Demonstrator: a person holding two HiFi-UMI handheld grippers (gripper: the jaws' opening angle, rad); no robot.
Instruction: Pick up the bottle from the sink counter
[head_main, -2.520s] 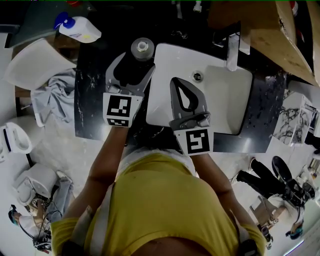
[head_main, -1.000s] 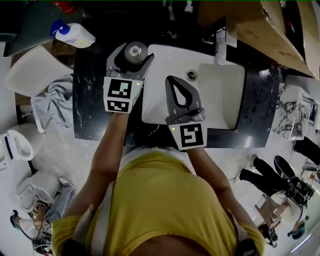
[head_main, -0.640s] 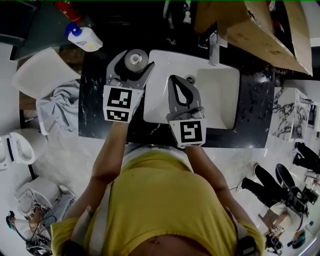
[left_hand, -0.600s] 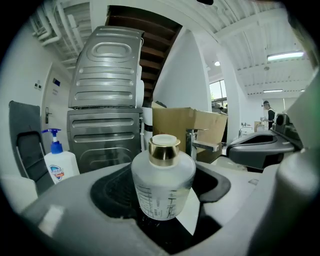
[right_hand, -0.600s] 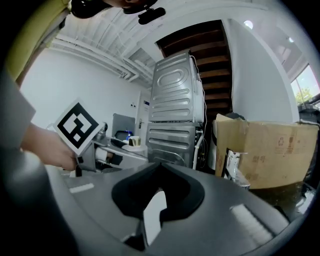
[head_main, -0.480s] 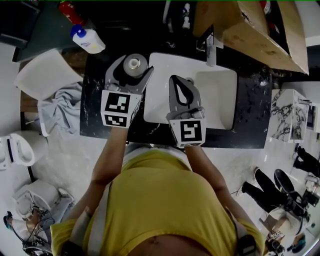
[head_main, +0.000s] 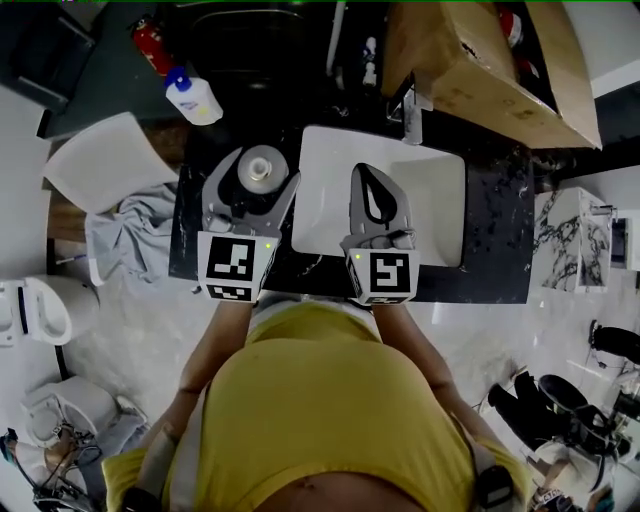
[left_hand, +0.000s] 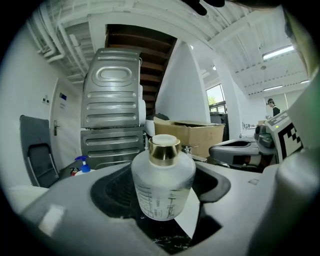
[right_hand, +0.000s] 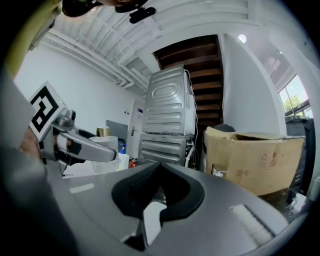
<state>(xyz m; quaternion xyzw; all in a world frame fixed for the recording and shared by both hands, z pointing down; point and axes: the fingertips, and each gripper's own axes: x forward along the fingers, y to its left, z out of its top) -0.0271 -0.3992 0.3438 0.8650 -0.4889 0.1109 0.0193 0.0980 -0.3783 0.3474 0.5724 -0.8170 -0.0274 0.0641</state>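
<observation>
A frosted white bottle (head_main: 258, 170) with a gold cap sits between the jaws of my left gripper (head_main: 256, 166), over the black counter (head_main: 190, 215) just left of the sink. In the left gripper view the bottle (left_hand: 161, 186) stands upright, pinched at its sides by my left gripper (left_hand: 162, 192), with counter and sink edge showing beneath it. My right gripper (head_main: 367, 172) hangs over the white sink (head_main: 435, 205), shut with nothing in it; its closed tips (right_hand: 159, 169) show in the right gripper view, which also catches the bottle (right_hand: 103, 162) to the left.
A white spray bottle (head_main: 192, 98) with a blue top and a red extinguisher (head_main: 150, 42) lie beyond the counter's left end. A faucet (head_main: 412, 115) and a cardboard box (head_main: 480, 70) stand behind the sink. A grey cloth (head_main: 125, 235) lies left of the counter.
The left jaws slid round the bottle, which had stood ahead of their tips, and closed on it. Both grippers and the bottle drew back toward me; the head view pulled away.
</observation>
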